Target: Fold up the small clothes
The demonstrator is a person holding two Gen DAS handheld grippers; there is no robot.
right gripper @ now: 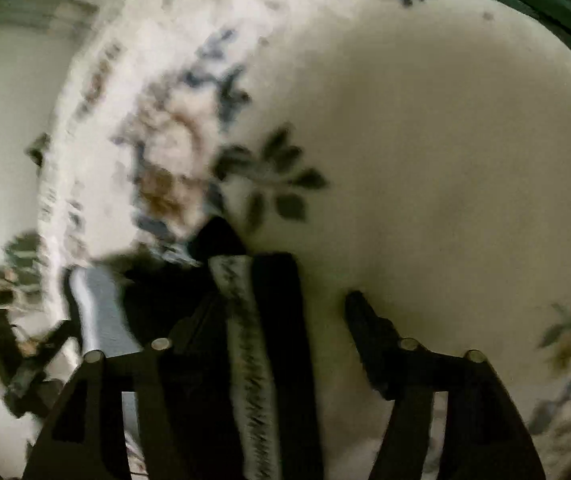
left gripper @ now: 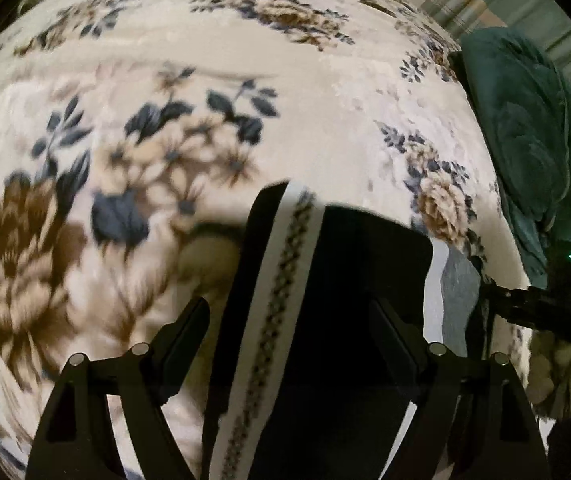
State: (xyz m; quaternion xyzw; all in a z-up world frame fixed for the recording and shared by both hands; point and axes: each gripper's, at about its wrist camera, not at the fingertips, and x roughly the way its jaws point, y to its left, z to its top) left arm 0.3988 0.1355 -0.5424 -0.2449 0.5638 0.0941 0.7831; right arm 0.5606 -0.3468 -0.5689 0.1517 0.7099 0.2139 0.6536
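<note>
Floral bedding (left gripper: 213,60) is spread beneath both grippers. Between the spread fingers of the left gripper (left gripper: 289,320) a black garment (left gripper: 365,280) with a white patterned band is seen lying. Right gripper (right gripper: 281,312) fingers are parted around it, unpressed.

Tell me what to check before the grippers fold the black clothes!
1. Is the black garment between the left gripper fingers: ok.
2. Is the left gripper squeezing it: not ok, jaws open.
3. Is the right gripper squeezing it: cannot tell, too blurry.
4. Is the floral blanket smooth ahead: ok.
5. Is the green blanket away from the garment: ok, off to the side.
</note>
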